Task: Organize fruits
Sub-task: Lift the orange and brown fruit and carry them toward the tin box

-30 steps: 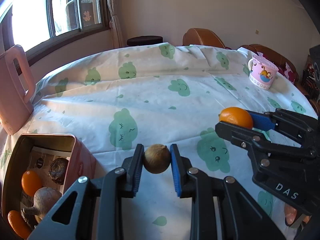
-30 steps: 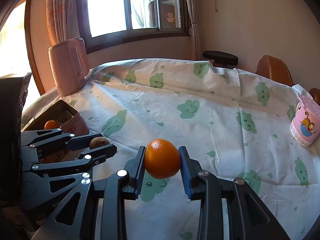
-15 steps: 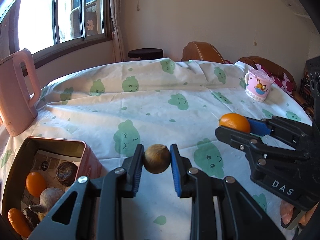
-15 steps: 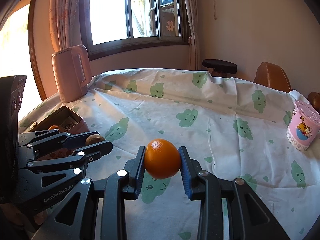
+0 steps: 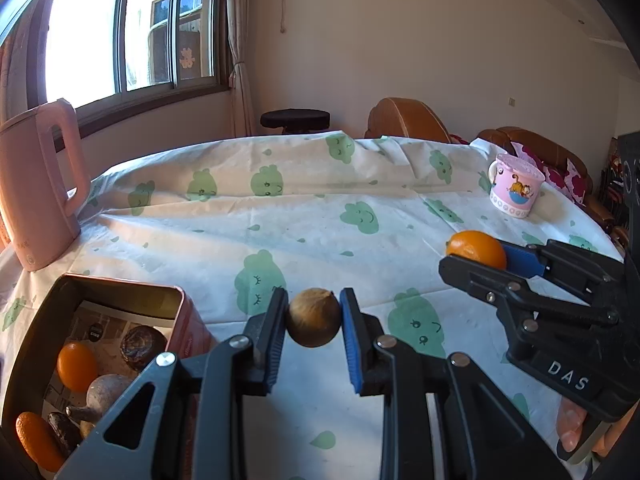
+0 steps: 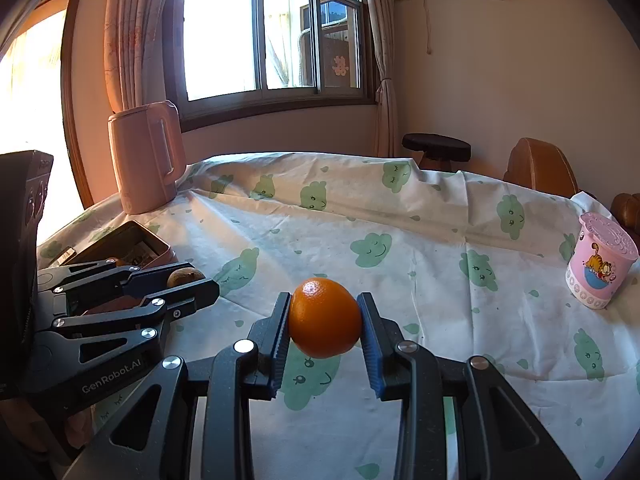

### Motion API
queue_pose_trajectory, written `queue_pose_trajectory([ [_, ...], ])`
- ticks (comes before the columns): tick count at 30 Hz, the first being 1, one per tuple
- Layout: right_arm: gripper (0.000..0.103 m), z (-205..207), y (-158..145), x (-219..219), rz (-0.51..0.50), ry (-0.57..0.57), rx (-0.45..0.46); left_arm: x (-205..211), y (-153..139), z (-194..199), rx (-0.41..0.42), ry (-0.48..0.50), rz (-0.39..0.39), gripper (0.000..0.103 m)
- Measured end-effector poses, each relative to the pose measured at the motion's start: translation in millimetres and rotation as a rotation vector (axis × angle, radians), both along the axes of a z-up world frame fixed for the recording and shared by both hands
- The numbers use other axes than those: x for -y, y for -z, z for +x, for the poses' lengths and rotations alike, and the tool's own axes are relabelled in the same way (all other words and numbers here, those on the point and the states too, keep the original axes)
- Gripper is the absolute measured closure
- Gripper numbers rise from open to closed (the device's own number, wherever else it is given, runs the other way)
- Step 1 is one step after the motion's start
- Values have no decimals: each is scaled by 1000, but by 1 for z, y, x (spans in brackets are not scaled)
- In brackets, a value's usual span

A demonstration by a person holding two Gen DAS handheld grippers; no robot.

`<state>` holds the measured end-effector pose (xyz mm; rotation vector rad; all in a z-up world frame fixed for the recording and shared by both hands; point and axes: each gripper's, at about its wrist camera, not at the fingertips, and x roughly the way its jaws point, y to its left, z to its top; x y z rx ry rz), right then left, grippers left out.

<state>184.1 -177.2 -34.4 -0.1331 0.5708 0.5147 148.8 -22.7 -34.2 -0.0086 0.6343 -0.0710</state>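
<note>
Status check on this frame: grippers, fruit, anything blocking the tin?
Left gripper shut on brown fruit. Right gripper shut on orange. Both held above the tablecloth. Tin open, part full, nothing in the way.

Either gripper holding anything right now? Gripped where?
Both. The left gripper clamps a small brown round fruit across its sides. The right gripper clamps an orange across its sides, pads at its widest part.
</note>
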Motion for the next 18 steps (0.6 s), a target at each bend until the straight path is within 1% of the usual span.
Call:
queue_pose_trajectory([
  [8, 68, -4, -2, 3, 10, 2, 21, -2, -2, -3, 20, -11, -2, 75],
  [18, 68, -10, -6, 7, 27, 5, 58, -3, -6, -11, 66, -18, 0, 75],
])
